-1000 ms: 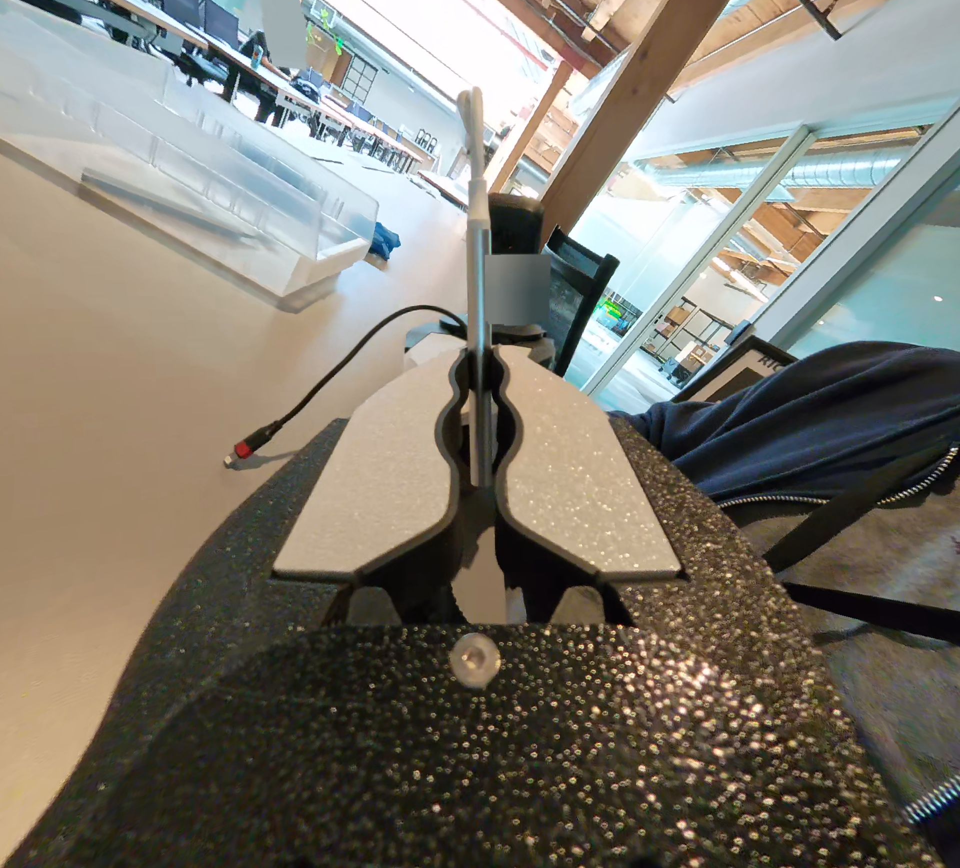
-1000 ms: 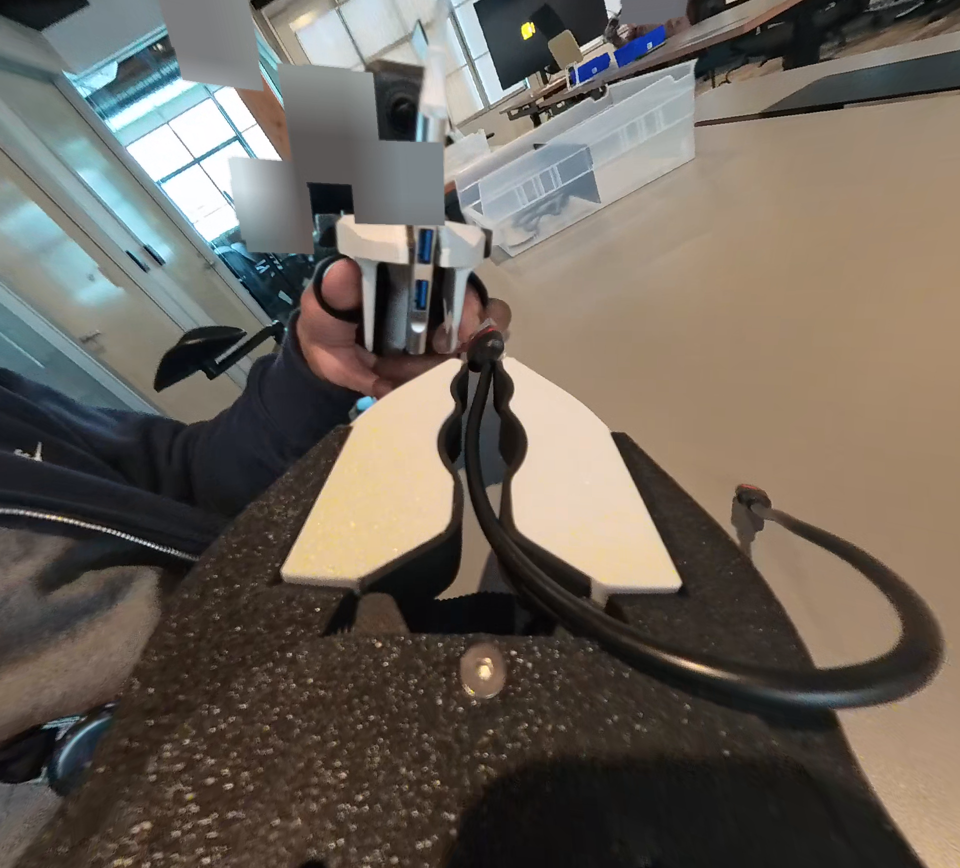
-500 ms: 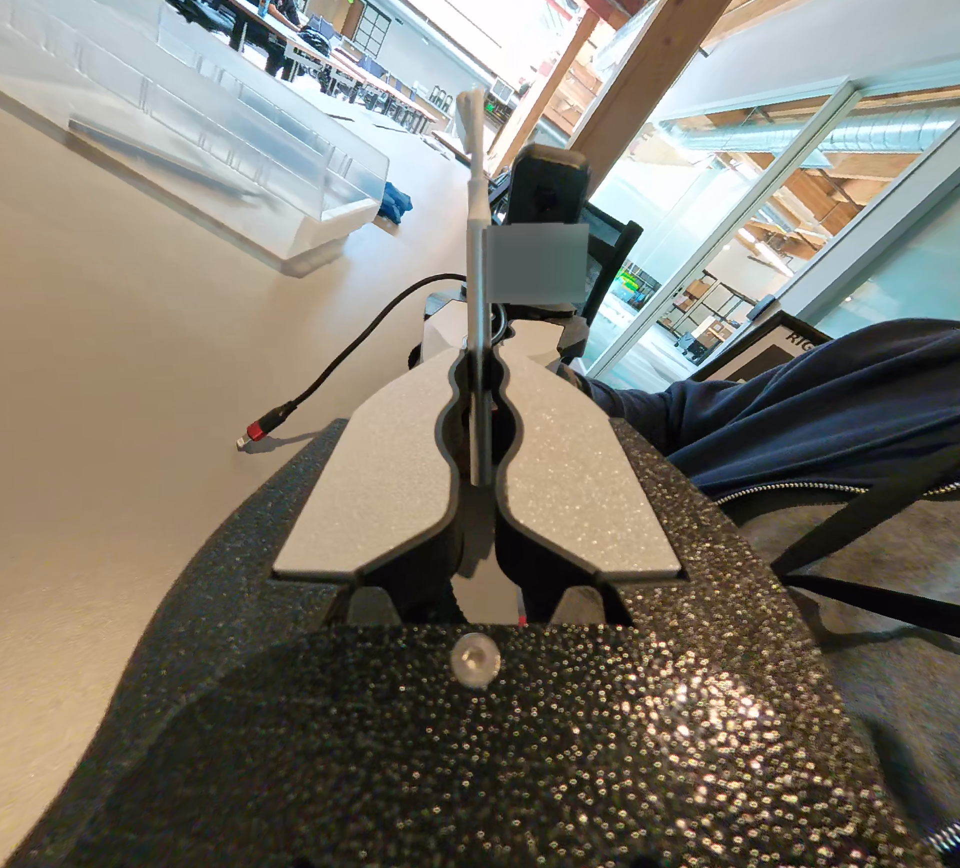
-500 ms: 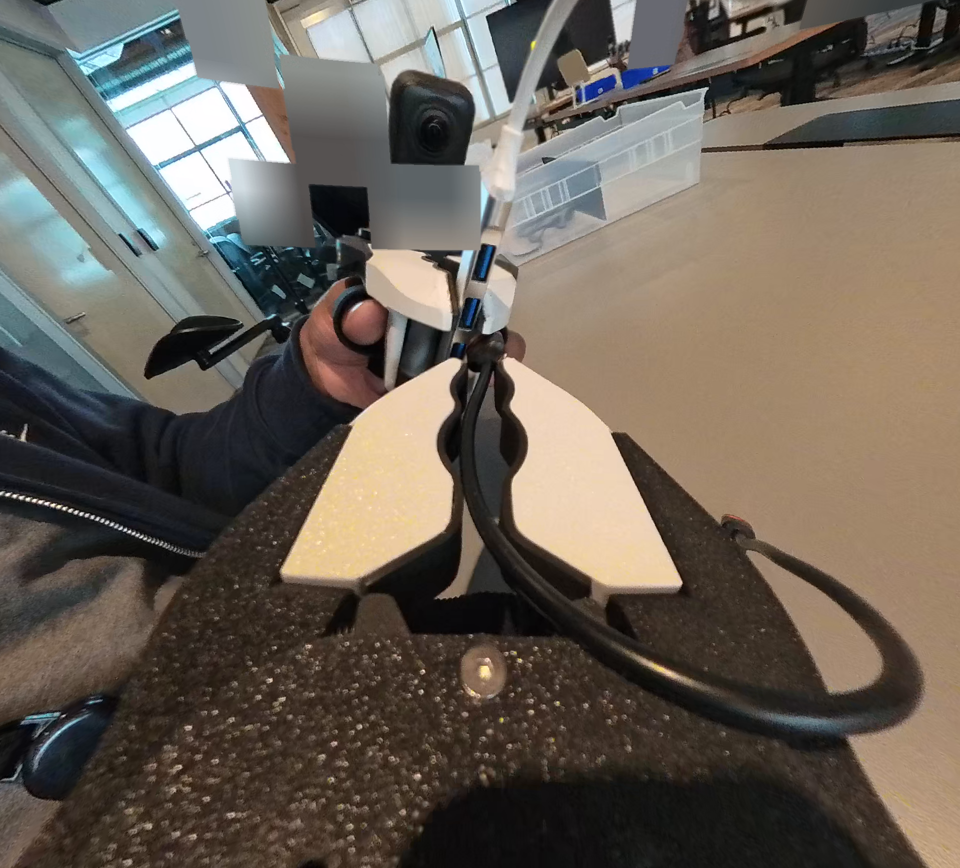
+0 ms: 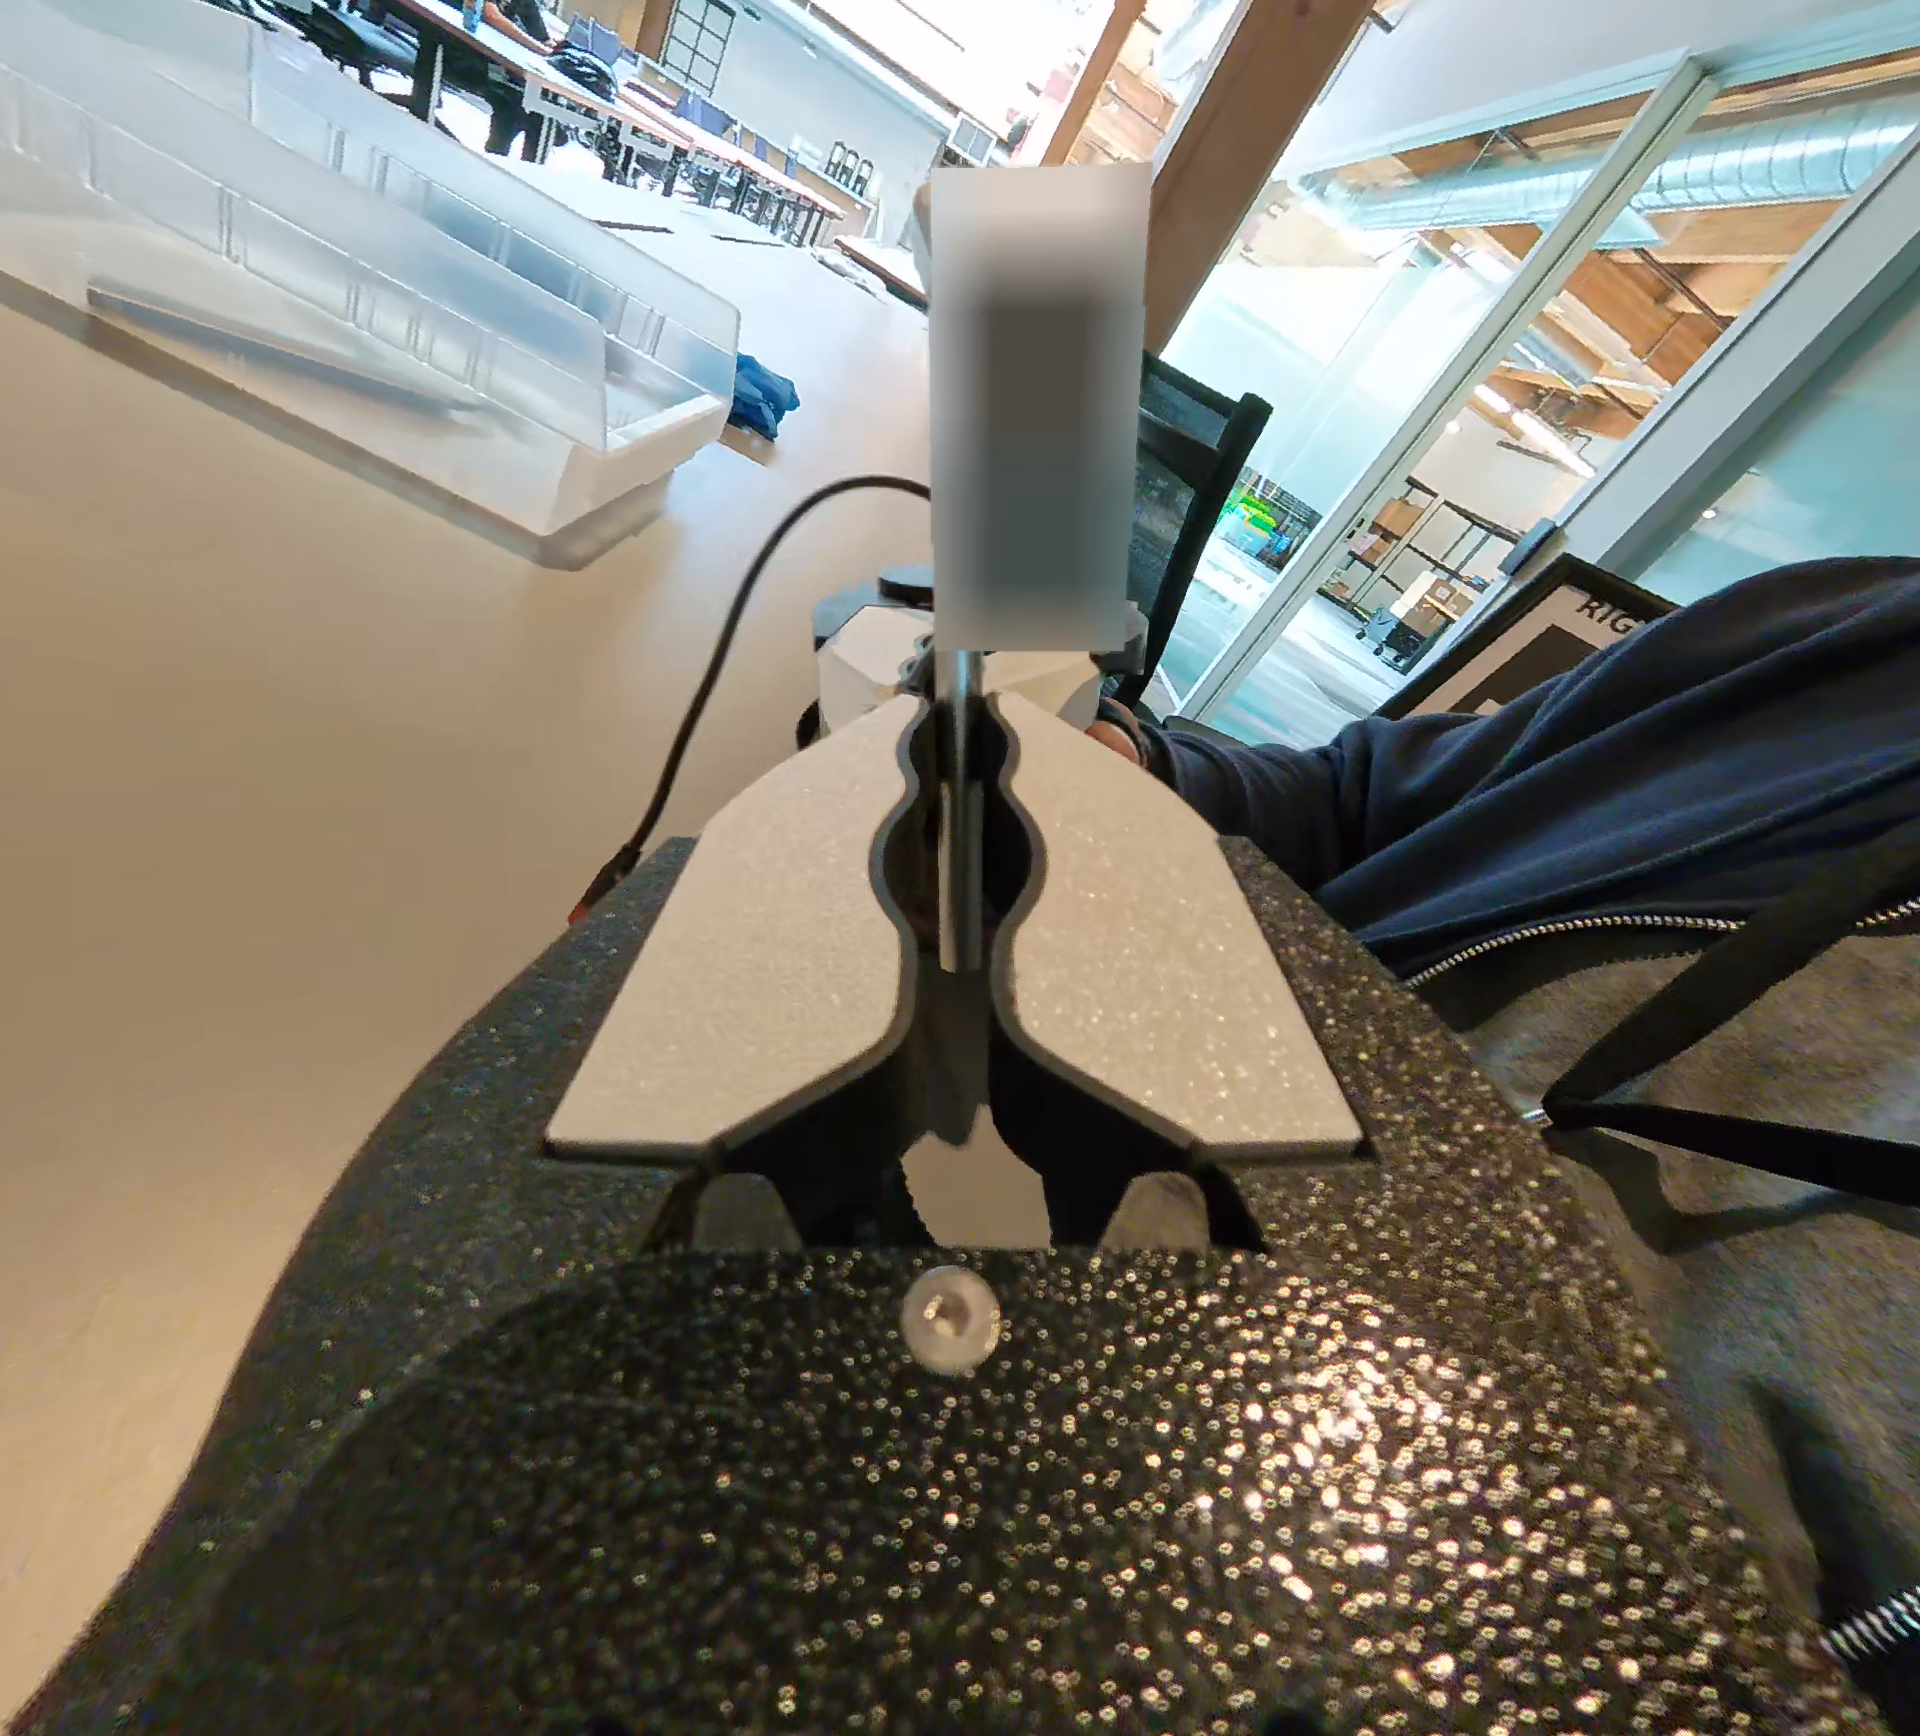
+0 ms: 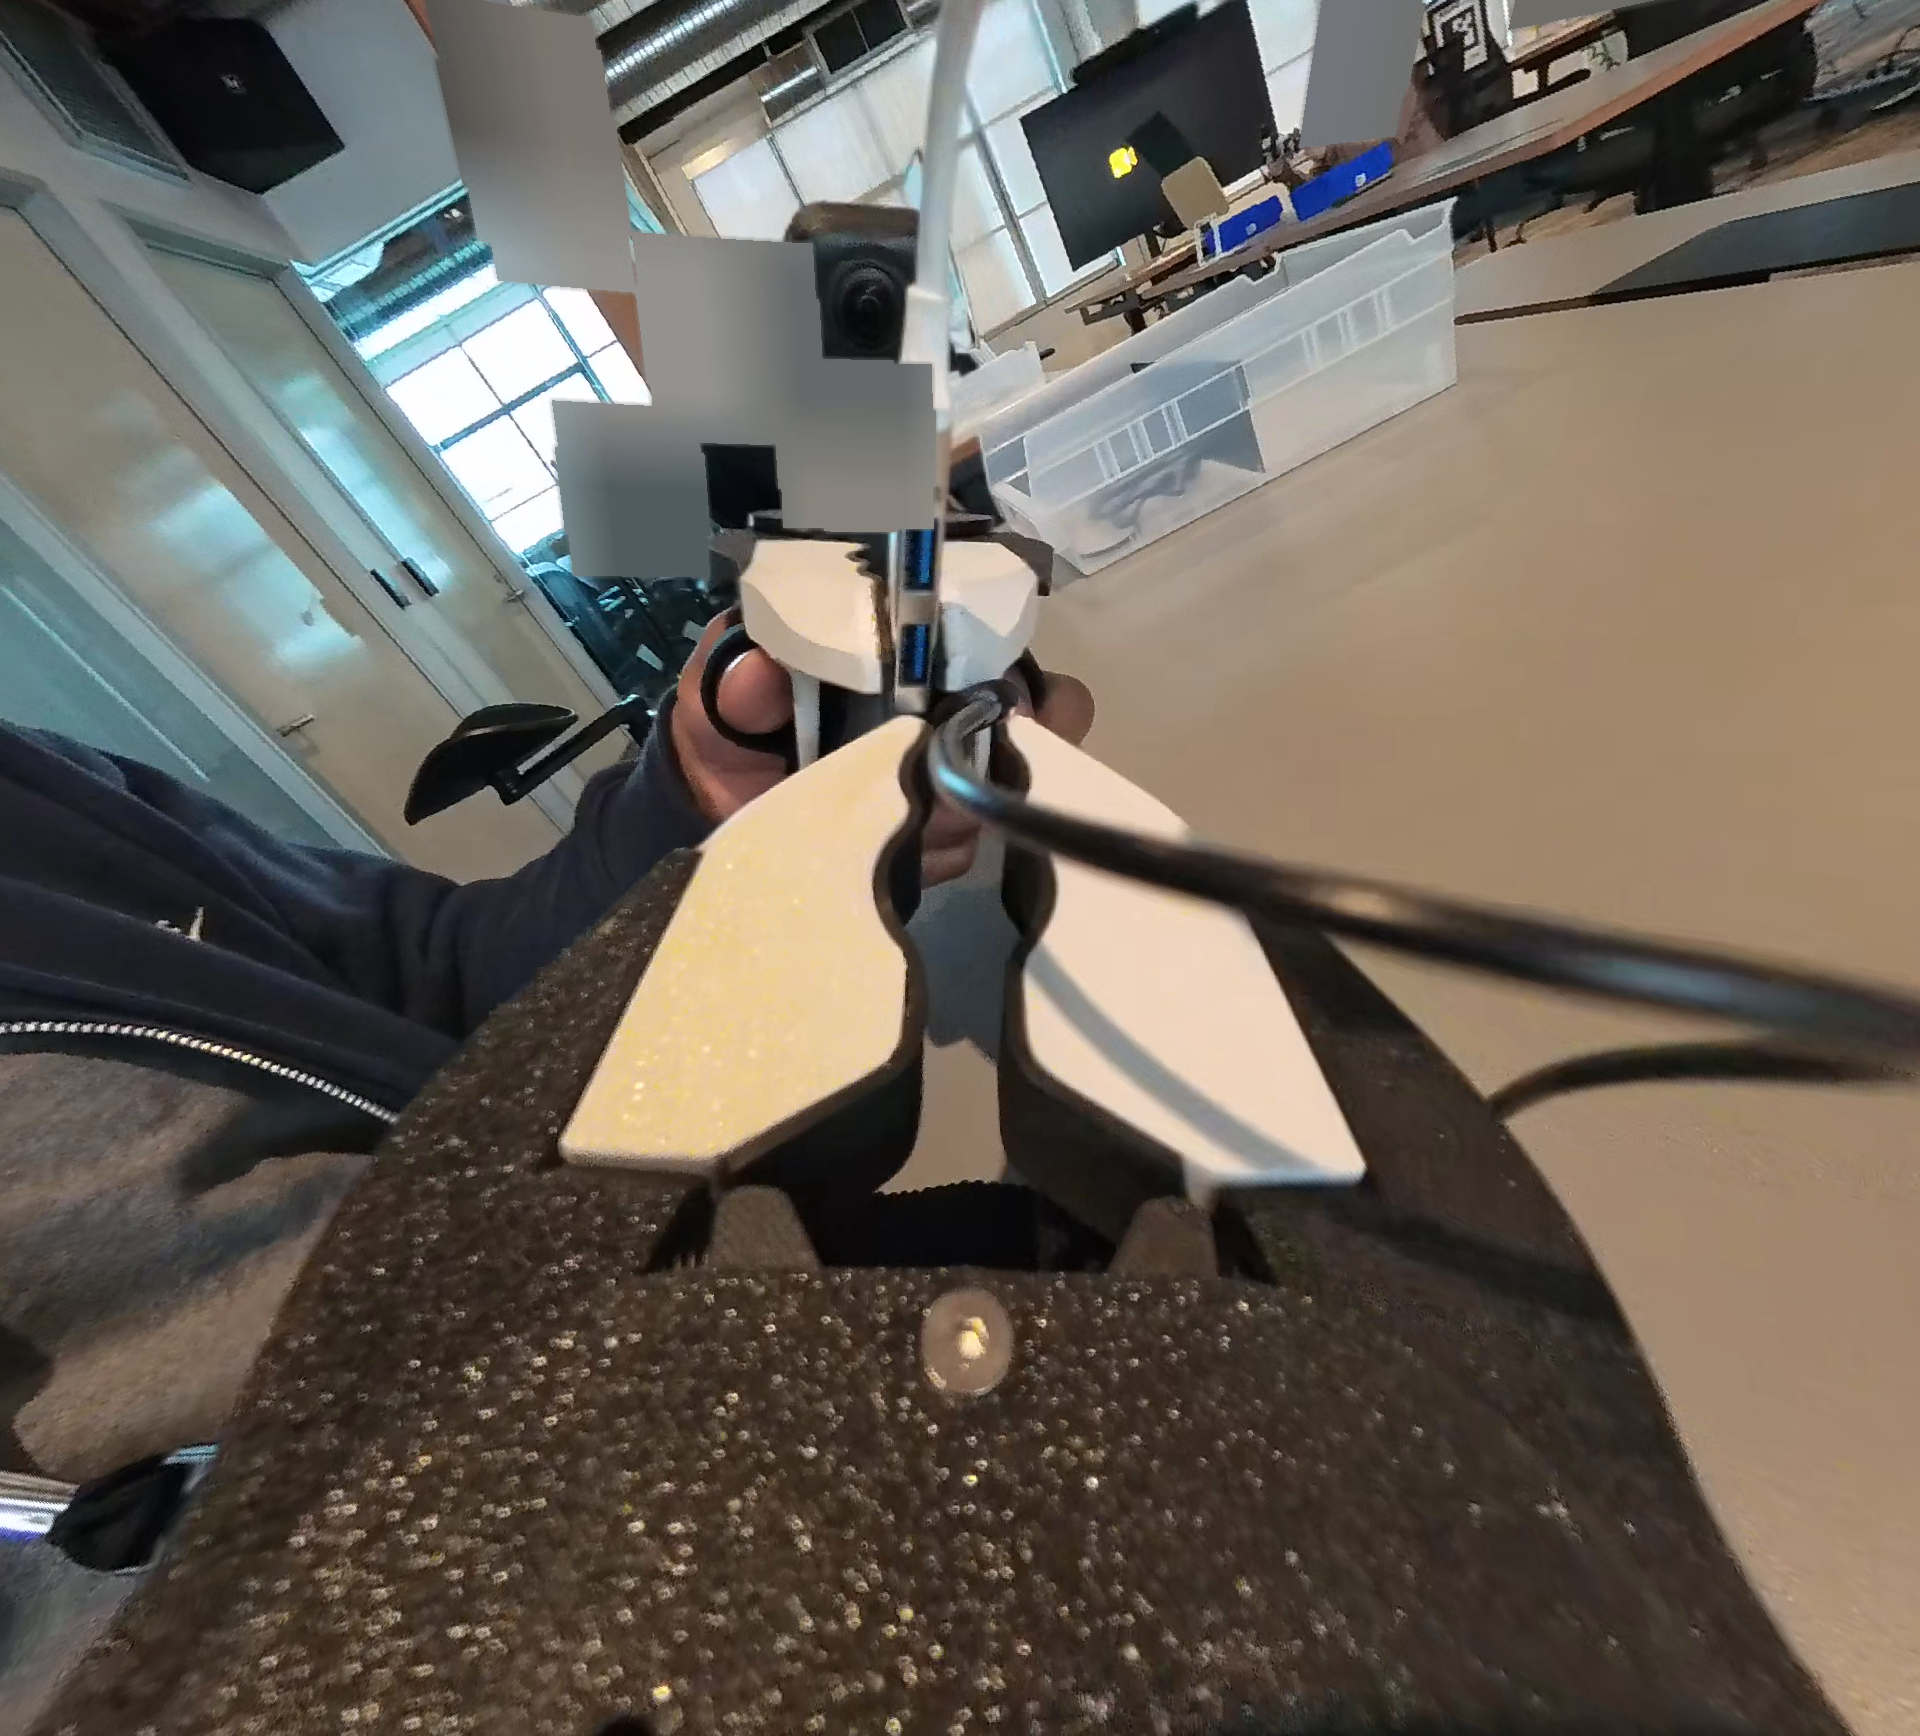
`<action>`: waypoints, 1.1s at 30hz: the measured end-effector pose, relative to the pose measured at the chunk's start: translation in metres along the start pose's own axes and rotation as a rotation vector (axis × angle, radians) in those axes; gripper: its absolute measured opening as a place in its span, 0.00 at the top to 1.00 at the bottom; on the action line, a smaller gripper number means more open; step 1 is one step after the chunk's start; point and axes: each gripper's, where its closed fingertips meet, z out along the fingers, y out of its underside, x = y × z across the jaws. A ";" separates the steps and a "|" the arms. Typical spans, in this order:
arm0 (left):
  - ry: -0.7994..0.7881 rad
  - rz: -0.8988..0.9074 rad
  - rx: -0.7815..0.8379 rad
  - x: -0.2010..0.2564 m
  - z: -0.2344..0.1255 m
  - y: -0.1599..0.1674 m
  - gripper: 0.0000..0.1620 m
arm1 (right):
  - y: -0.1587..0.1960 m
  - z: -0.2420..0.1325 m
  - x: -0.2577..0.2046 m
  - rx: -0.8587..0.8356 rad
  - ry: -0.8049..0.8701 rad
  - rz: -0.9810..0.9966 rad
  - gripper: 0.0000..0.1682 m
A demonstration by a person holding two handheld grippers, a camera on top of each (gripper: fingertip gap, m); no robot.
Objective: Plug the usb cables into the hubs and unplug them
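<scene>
Two tools, left tool (image 5: 958, 751) gripping one hub (image 5: 961, 855), one black cable (image 6: 1351, 907)

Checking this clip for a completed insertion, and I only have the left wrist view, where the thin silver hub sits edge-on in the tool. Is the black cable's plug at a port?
Observer: Yes. The right wrist view shows the end of the black round cable meeting the lowest port of the slim silver hub. It looks seated, though the joint is partly hidden.
Operator: Are any ports free?
Observer: Two blue ports above the plug are empty.
Operator: Is the right tool gripping the cable?
Observer: The right tool looks open. Its white fingers are parted, with the cable passing loosely between them.
</scene>
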 end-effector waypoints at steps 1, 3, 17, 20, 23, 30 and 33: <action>0.013 -0.004 -0.001 0.001 0.000 0.000 0.96 | -0.001 0.000 0.000 0.005 -0.008 0.010 0.94; 0.042 -0.022 0.005 0.003 0.001 -0.001 0.96 | -0.002 0.000 -0.002 0.015 -0.027 0.032 0.94; 0.284 -0.134 0.019 0.019 -0.001 -0.002 0.95 | -0.011 -0.006 -0.010 0.085 -0.177 0.177 0.94; 0.298 -0.139 -0.002 0.018 0.001 0.003 0.96 | -0.016 -0.009 -0.009 0.115 -0.193 0.207 0.95; 0.304 -0.145 -0.015 0.016 0.003 0.008 0.96 | -0.017 -0.011 -0.008 0.125 -0.191 0.224 1.00; 0.285 -0.178 -0.010 0.006 0.004 0.014 0.96 | -0.006 -0.008 -0.003 0.056 -0.126 0.241 1.00; 0.254 -0.186 0.001 0.001 0.001 0.014 0.96 | -0.005 -0.012 0.005 0.044 -0.059 0.220 1.00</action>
